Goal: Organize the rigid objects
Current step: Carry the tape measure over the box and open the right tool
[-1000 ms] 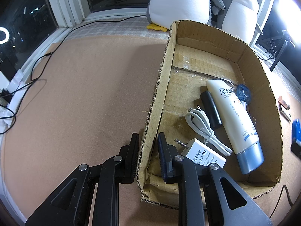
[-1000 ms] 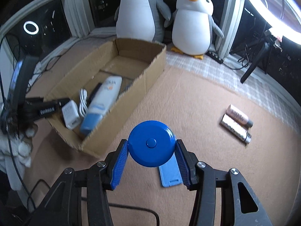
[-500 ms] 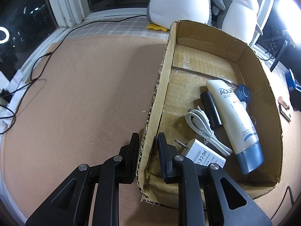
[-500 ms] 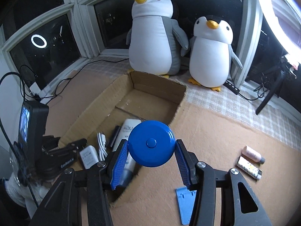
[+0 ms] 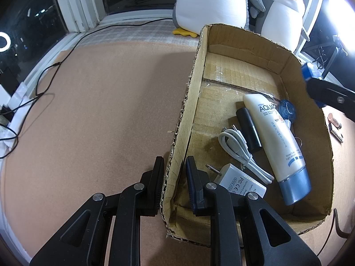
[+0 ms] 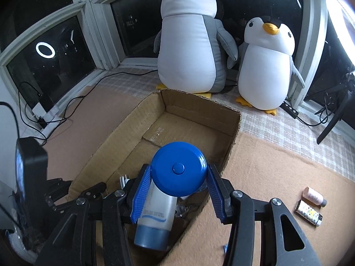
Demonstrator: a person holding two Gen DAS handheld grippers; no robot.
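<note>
With the lotion tube (image 5: 277, 139), cable (image 5: 239, 153), charger (image 5: 239, 184) and black tube (image 5: 248, 128) already boxed, the left gripper (image 5: 175, 184) pinches the cardboard box (image 5: 184, 115) wall while the right gripper (image 6: 178, 190) holds the blue disc (image 6: 178, 168) over it, two small items (image 6: 311, 206) left near the desk's right edge

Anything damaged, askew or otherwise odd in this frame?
Only wear on the open brown cardboard box: its cut top rim is ragged and frayed, worst along the wall the left gripper pinches. The white lotion tube with a blue cap and the other contents lie loosely, nothing spilled. The right gripper holds a round blue case squarely.
</note>
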